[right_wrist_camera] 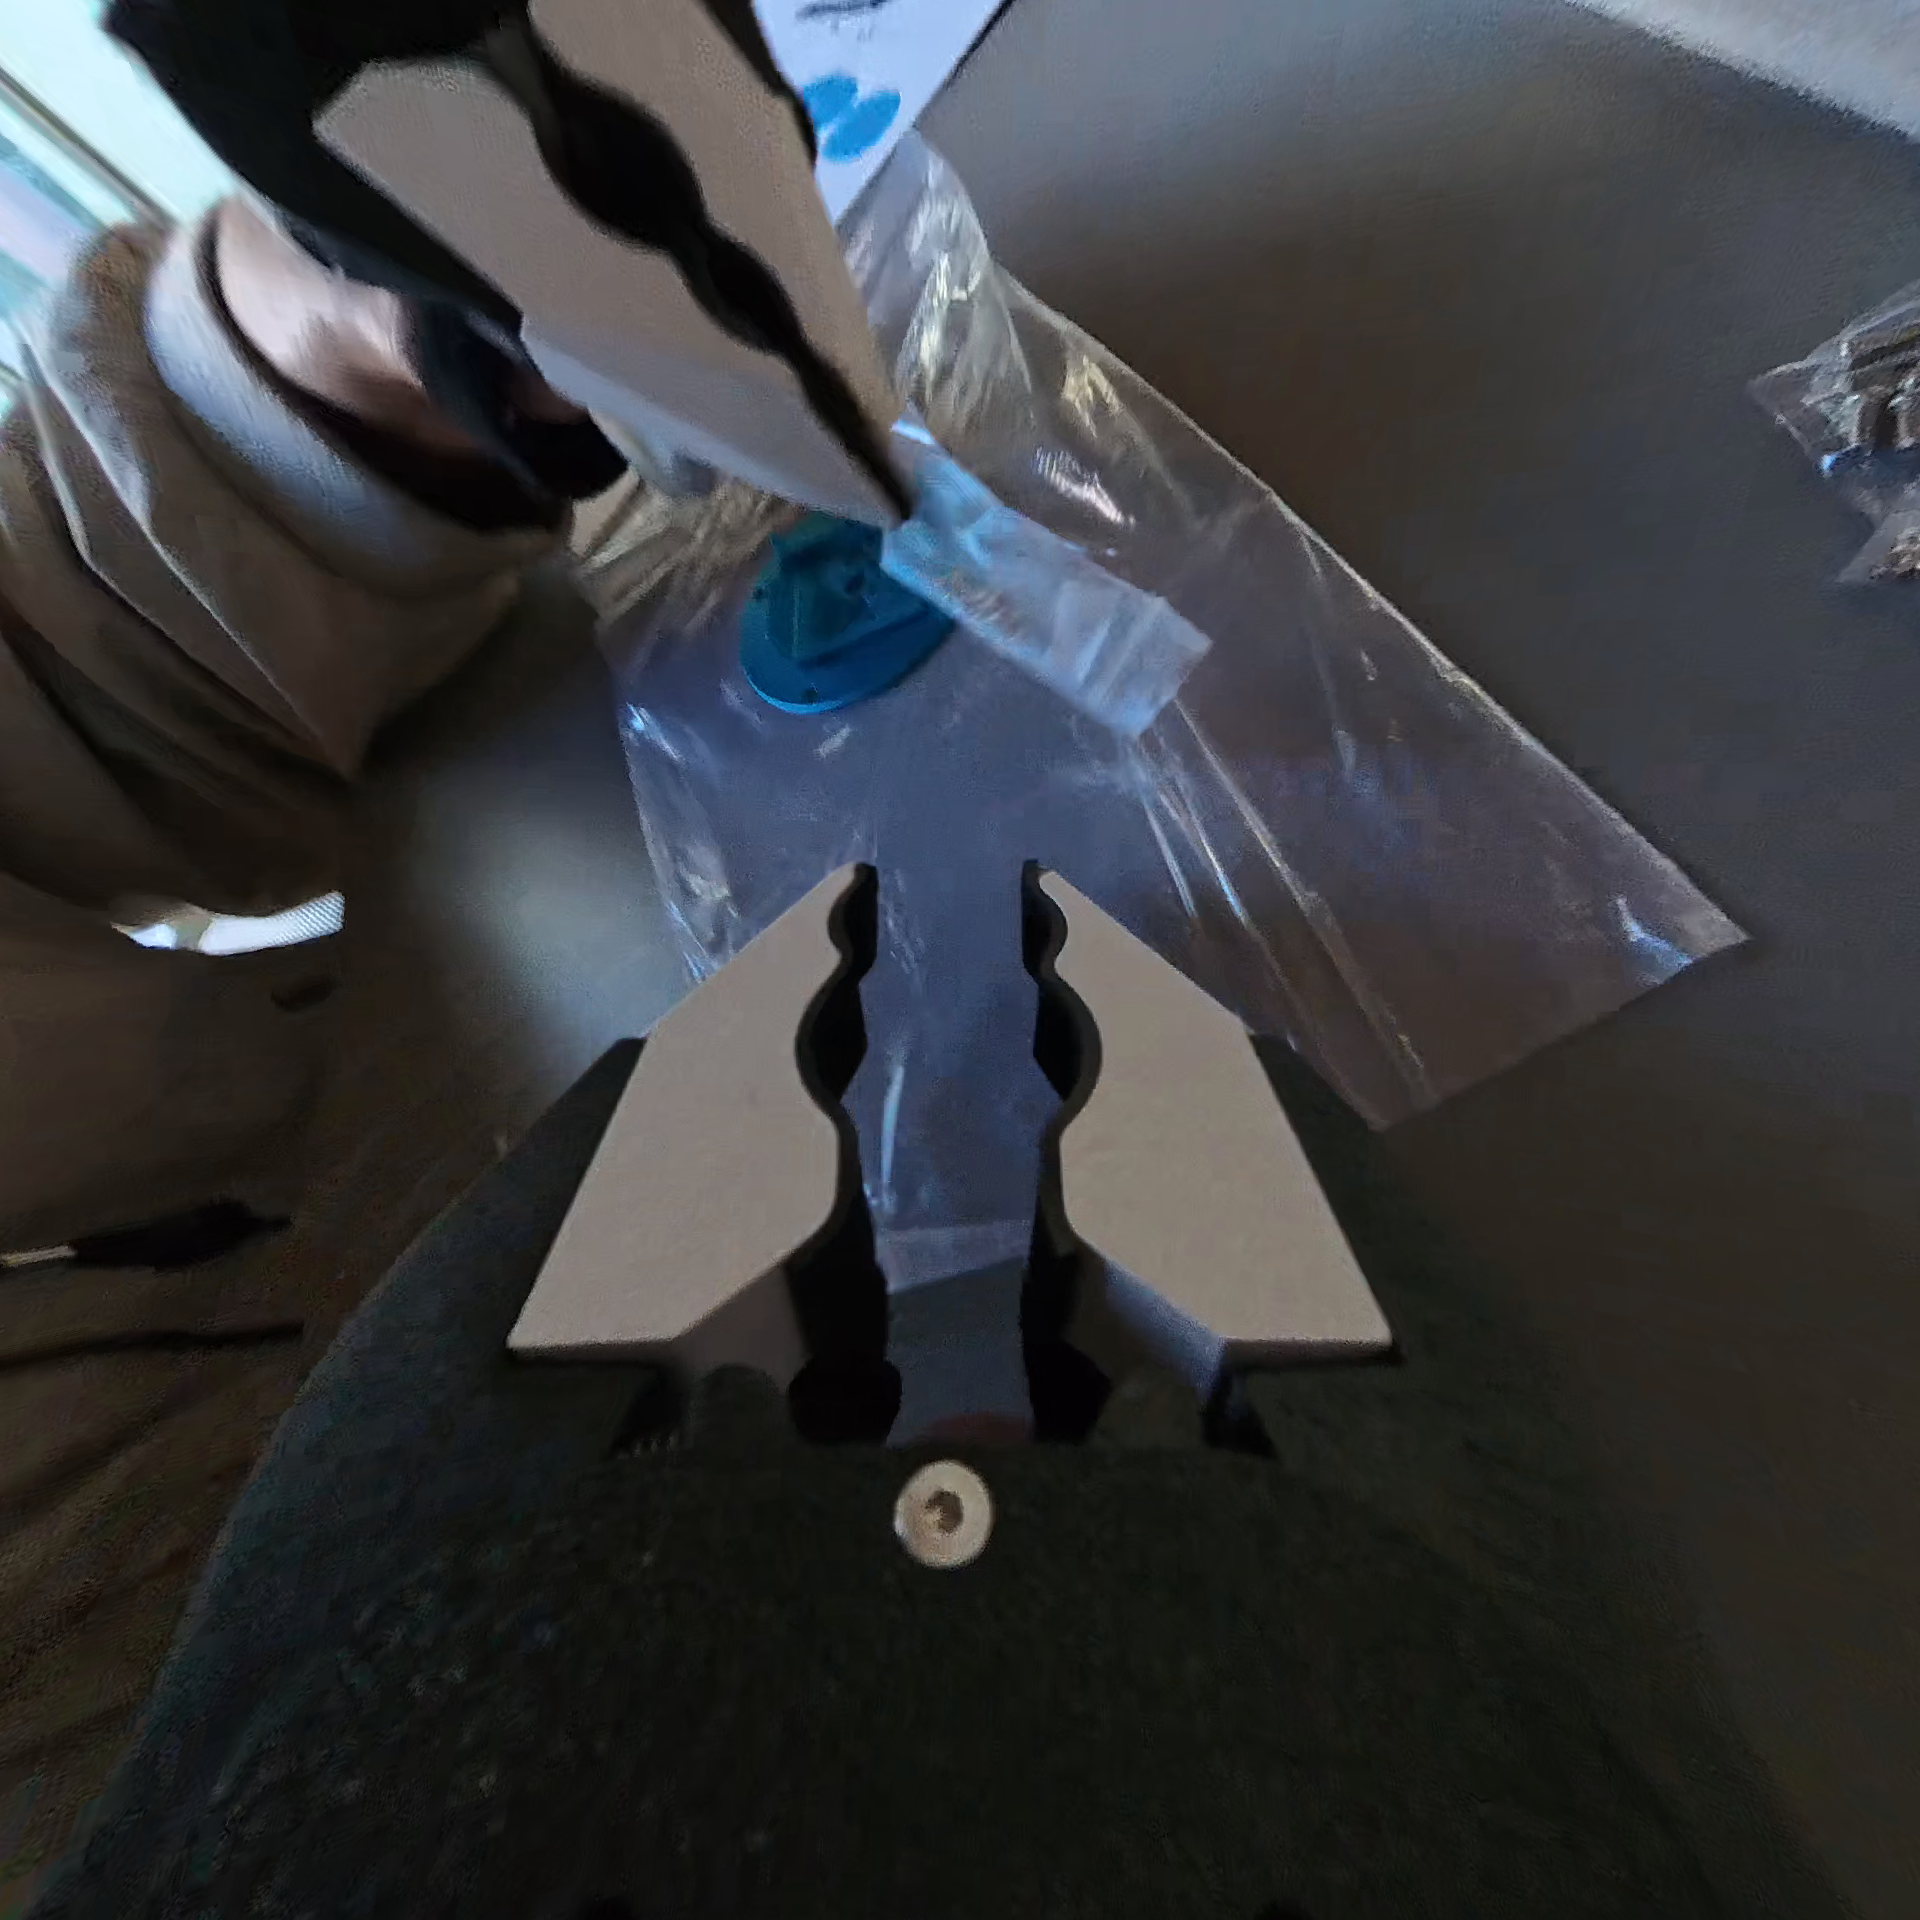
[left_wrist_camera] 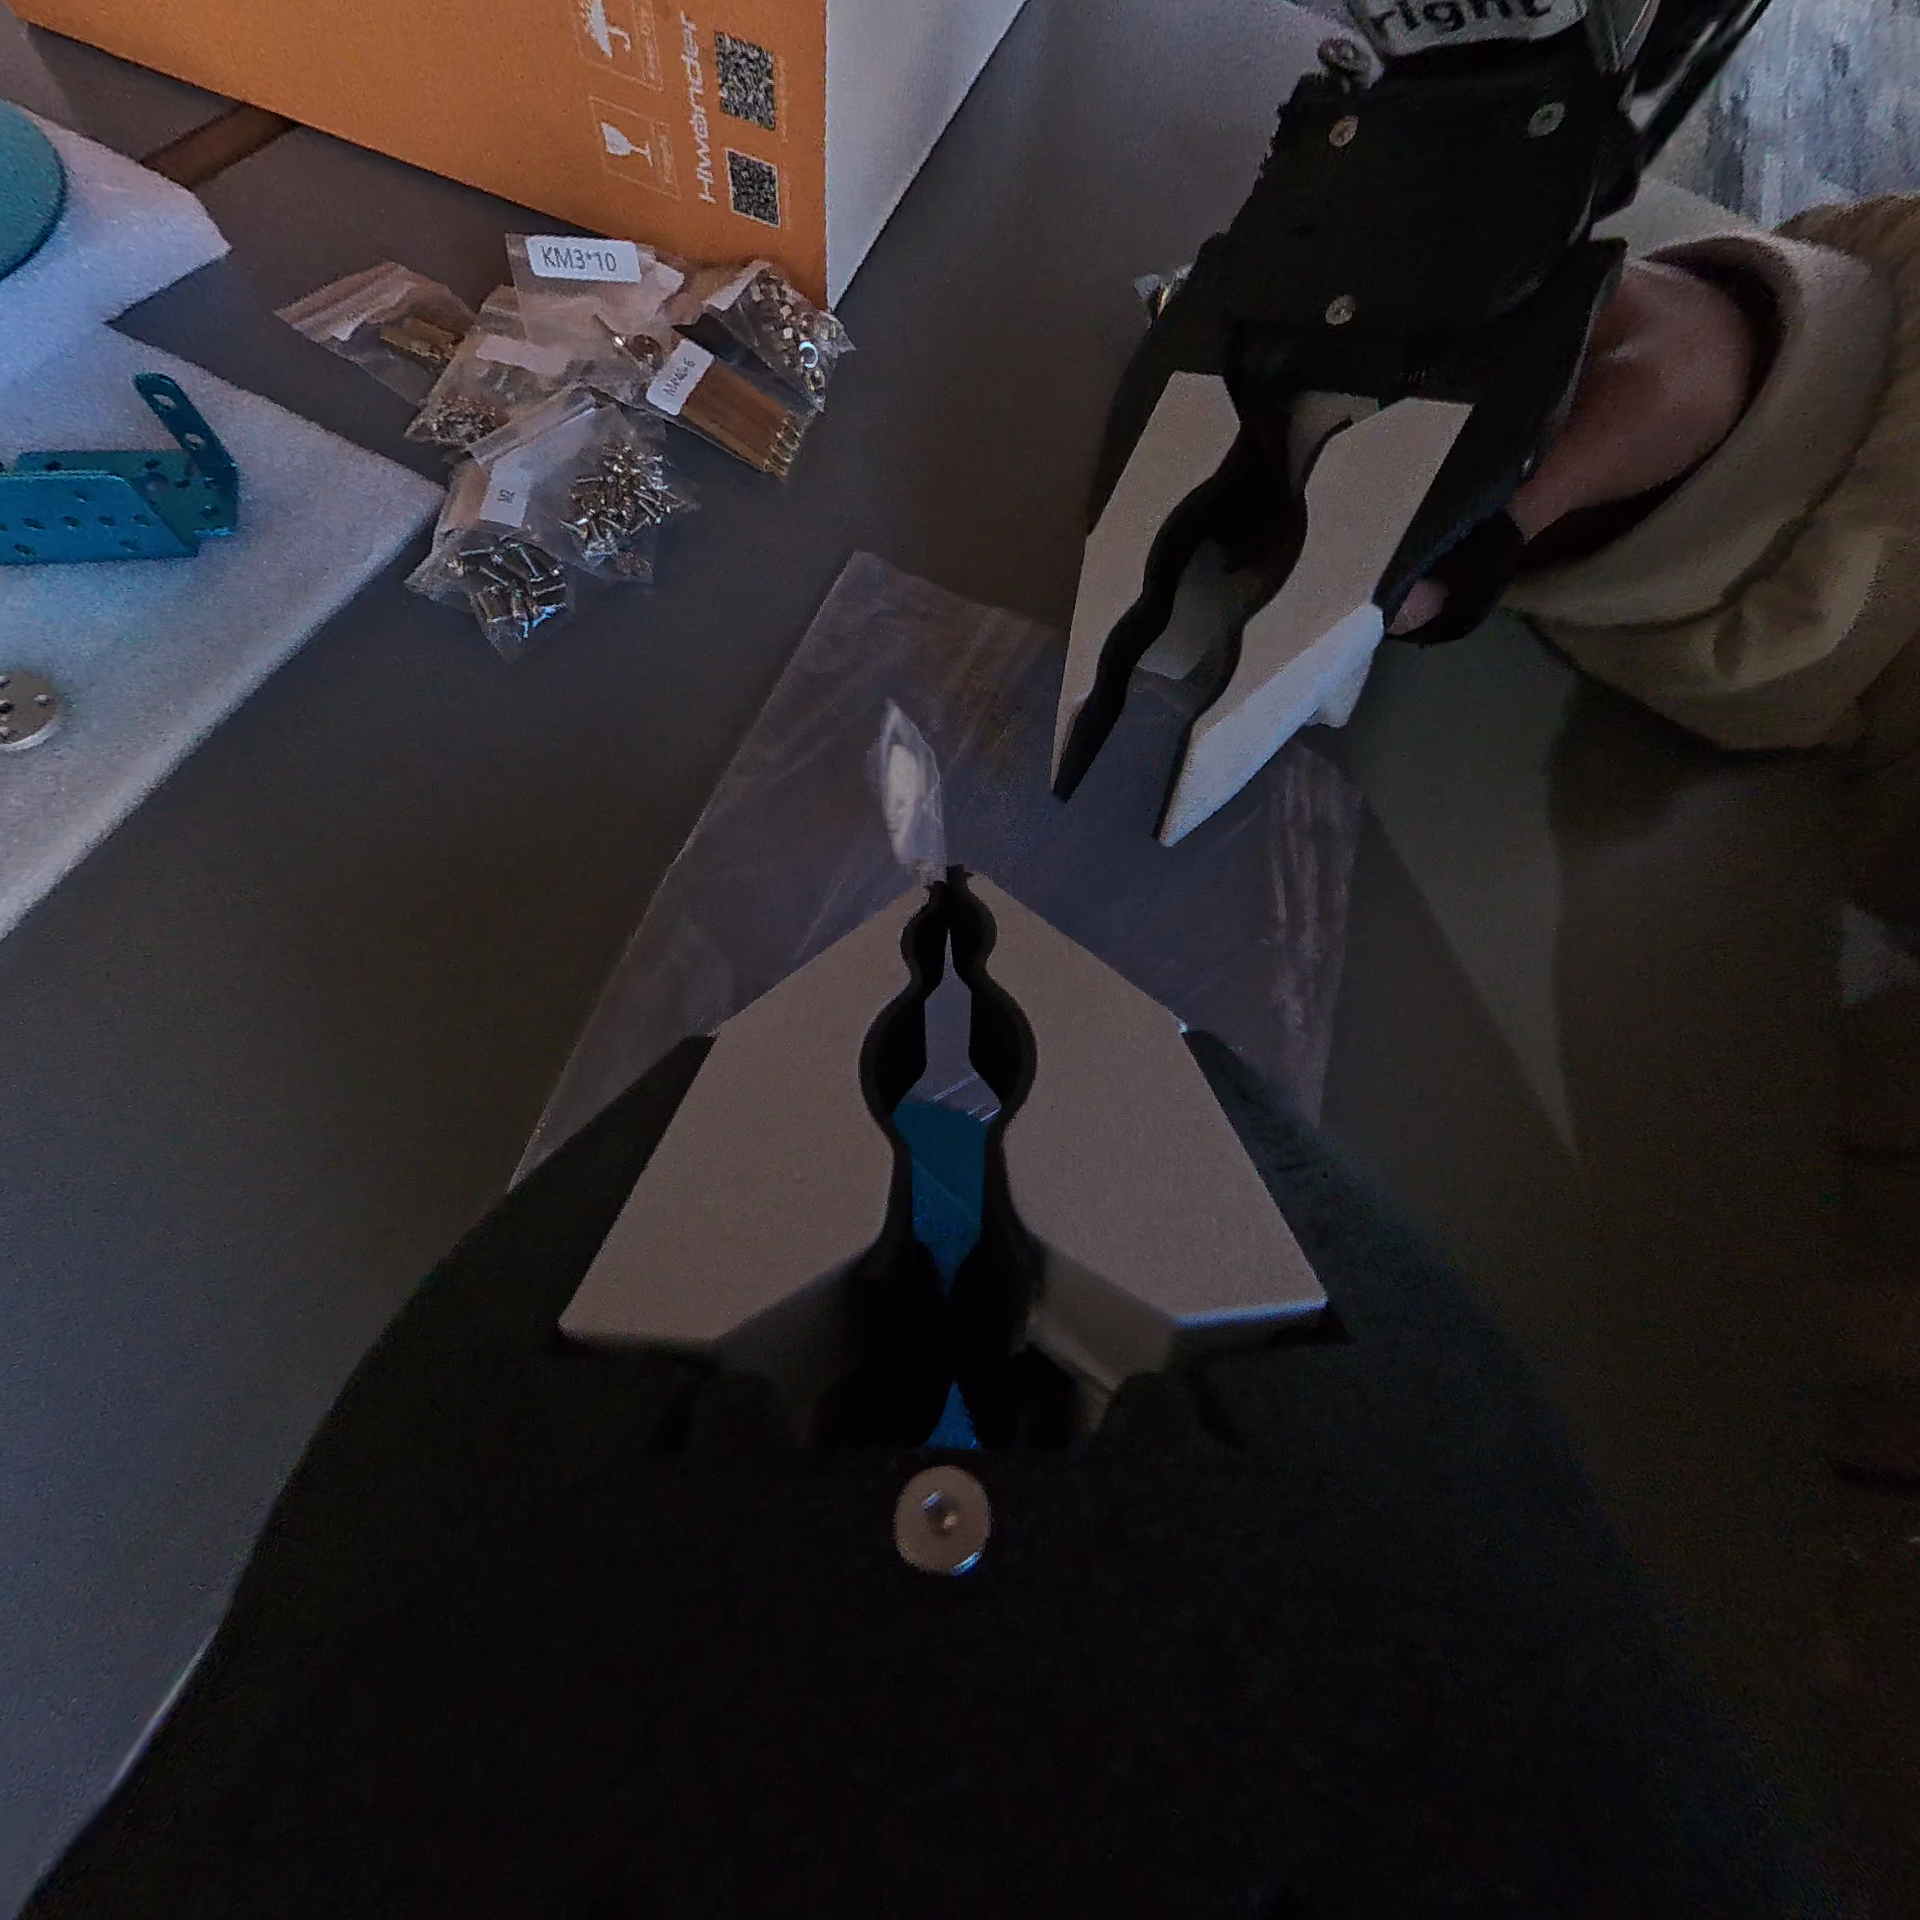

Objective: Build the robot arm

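A clear plastic bag lies flat on the dark table, with a blue metal part inside it. My left gripper is shut, pinching a clear flap on the bag just above the blue part; the part shows between its fingers. The left gripper also shows in the right wrist view. My right gripper is open and empty, its tips low over the bag's other end. It also shows in the left wrist view, facing the left gripper.
An orange cardboard box stands at the back. Several small bags of screws lie in front of it; one also shows in the right wrist view. A white foam sheet on the left bears a teal bracket. A beige sleeve is behind the right gripper. My hands' fingertips stand some 7 centimetres from each other.
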The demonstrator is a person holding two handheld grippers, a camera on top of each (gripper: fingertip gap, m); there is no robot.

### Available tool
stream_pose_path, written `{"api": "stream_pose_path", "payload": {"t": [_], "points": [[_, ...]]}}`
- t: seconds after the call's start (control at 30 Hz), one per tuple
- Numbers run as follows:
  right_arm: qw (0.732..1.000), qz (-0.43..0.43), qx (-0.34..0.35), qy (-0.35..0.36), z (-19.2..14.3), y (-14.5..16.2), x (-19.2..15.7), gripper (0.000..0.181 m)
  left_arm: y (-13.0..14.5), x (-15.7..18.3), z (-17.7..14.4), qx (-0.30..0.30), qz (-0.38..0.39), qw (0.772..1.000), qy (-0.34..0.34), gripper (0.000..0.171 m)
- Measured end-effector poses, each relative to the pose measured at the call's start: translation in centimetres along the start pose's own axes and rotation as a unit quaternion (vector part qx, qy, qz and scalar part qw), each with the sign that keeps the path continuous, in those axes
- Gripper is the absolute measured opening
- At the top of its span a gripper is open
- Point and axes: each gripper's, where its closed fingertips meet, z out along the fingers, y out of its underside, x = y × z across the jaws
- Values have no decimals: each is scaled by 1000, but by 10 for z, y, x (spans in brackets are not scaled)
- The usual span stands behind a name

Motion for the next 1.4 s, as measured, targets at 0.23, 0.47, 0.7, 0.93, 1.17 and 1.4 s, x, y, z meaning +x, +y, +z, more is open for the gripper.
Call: {"api": "stream_pose_path", "payload": {"t": [0.23,0.47,0.7,0.93,1.17,1.4], "points": [[1000,6,14,-9,-4,-1,4,27,-8,13,4,6,54,998,36,0],[997,-54,-22,59,1,6,18,27,-8,30,4,32,52,993,98,0],[990,-90,-51,99,-1,10,25,25,1,25,6,14,58,995,83,0],[988,-120,-18,94,-5,-5,13,21,-5,20,-4,37,40,994,91,0],[989,-115,-6,93,-7,-8,13,20,-7,18,-8,44,36,994,95,0],[988,-119,-12,99,-2,-6,14,19,3,17,0,20,34,995,92,0]]}}
